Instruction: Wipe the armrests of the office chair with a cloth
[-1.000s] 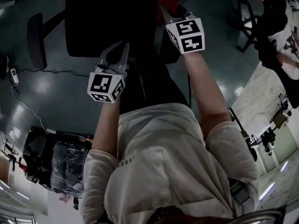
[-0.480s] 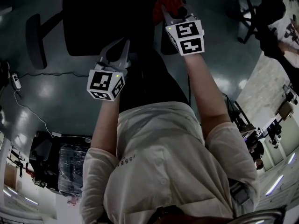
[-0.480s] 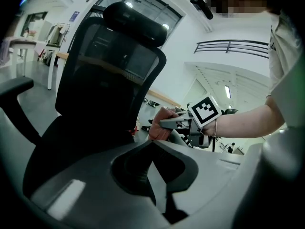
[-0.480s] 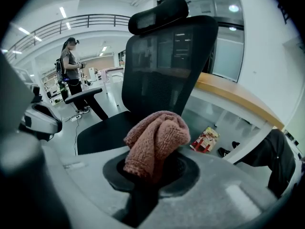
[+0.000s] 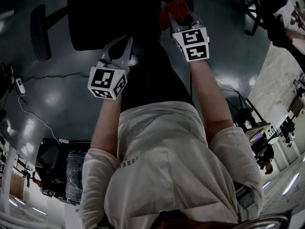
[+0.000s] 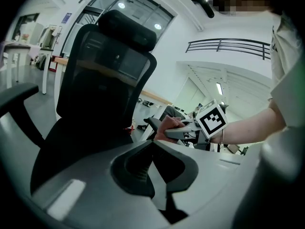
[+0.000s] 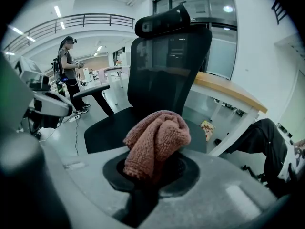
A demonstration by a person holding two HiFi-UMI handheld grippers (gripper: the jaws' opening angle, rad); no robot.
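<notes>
A black mesh office chair (image 5: 109, 13) stands in front of me, its left armrest (image 5: 40, 25) sticking out at the left. My right gripper (image 5: 183, 19) is shut on a bunched reddish-brown cloth (image 5: 174, 7) at the chair's right side. In the left gripper view the cloth (image 6: 164, 128) rests against the right armrest (image 6: 150, 122). In the right gripper view the cloth (image 7: 155, 144) bulges out of the right gripper (image 7: 152, 173) and hides the armrest. My left gripper (image 5: 125, 43) is shut on nothing and hovers by the seat's front edge.
Grey floor (image 5: 57, 94) lies around the chair, with a cable and plug (image 5: 19, 85) at the left. A person (image 7: 69, 70) stands in the background. A white table (image 7: 228, 97) stands right of the chair. Another dark chair (image 5: 252, 8) is at the right.
The right gripper and cloth have slid a little toward me along the chair's right side. The left gripper has stayed almost still.
</notes>
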